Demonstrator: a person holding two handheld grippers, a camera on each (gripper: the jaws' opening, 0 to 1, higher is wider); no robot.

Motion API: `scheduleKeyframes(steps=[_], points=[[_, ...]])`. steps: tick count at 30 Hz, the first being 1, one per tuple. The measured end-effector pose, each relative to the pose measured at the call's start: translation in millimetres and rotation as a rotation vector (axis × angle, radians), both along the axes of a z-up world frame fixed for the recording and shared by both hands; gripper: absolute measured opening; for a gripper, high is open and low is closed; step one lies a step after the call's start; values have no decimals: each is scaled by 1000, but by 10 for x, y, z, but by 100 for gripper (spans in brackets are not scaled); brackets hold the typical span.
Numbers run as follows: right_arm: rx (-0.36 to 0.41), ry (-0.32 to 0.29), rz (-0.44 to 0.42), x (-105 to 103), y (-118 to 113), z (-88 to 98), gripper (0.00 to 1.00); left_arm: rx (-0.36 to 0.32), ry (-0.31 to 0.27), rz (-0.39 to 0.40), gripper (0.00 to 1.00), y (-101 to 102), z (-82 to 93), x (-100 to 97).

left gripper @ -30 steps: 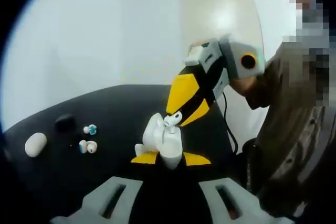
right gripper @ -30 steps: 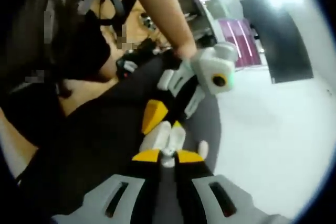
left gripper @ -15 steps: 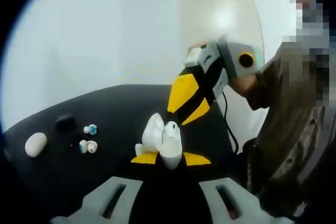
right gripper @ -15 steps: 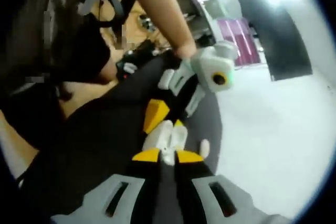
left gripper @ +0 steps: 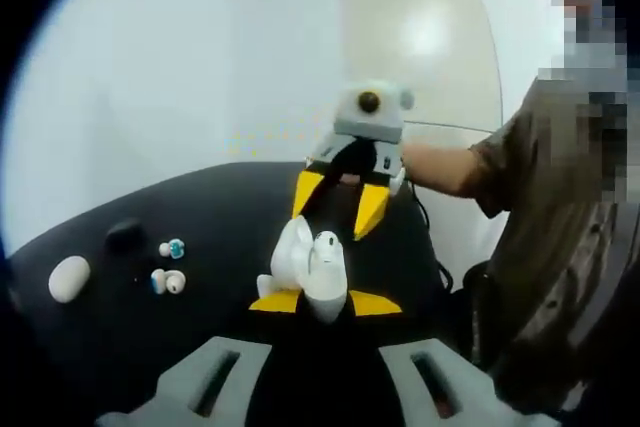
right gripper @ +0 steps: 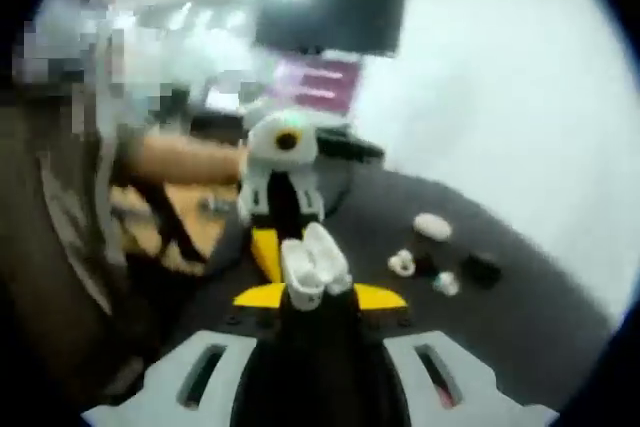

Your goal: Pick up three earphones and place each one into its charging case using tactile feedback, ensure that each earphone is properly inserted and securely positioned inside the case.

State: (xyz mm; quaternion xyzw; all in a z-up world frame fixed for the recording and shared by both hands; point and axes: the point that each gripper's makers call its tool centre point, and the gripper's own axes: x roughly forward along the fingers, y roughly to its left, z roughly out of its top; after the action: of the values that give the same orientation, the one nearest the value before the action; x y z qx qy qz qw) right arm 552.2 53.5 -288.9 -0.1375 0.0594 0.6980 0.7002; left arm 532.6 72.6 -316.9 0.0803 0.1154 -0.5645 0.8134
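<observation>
My left gripper (left gripper: 325, 302) is shut on the base of an open white charging case (left gripper: 310, 272), held above the black table (left gripper: 220, 217). A white earphone (left gripper: 326, 243) sits in the case's mouth. My right gripper (left gripper: 340, 202) hangs just behind and above the case, its yellow jaws spread with nothing between them. In the right gripper view the same case (right gripper: 312, 262) stands just beyond my right gripper (right gripper: 319, 297), with the left gripper (right gripper: 268, 247) behind it. Loose earphones (left gripper: 172, 246) (left gripper: 167, 280) lie on the table to the left.
A closed white case (left gripper: 68, 277) and a black case (left gripper: 124, 234) rest near the table's left edge; they also show as the white case (right gripper: 432, 226) and black case (right gripper: 482, 269). A person's arm (left gripper: 450, 167) reaches in from the right.
My right gripper, which held an earphone at the case's mouth, has let it go, opened, drawn back and turned. The earphone stays in the case. The left gripper has not moved.
</observation>
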Motion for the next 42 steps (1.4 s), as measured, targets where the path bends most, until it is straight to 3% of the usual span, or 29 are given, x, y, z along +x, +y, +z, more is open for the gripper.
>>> scheduleKeyframes(steps=[9, 13, 23, 28, 31, 35, 39, 42], points=[[-33, 71, 65, -39, 161, -208, 25, 2, -10, -7, 14, 4, -2, -24], [-12, 89, 75, -96, 219, -199, 19, 6, -17, -3, 14, 4, -9, -22], [-7, 104, 77, -130, 144, -161, 17, 2, -34, 0, 14, 9, 21, -4], [-24, 115, 51, -103, -34, -165, 17, -17, -43, 15, 14, 13, 74, 6], [-22, 116, 36, -97, -140, -162, 17, -59, -38, 33, 14, 25, 149, 29], [4, 118, 27, -98, -234, -172, 17, -129, -10, 122, 14, 116, 243, 191], [12, 117, 32, -119, -192, -173, 17, -104, 14, 180, 16, 180, 177, 313], [20, 120, 37, -131, -194, -177, 17, -81, 54, 148, 20, 148, 122, 288]])
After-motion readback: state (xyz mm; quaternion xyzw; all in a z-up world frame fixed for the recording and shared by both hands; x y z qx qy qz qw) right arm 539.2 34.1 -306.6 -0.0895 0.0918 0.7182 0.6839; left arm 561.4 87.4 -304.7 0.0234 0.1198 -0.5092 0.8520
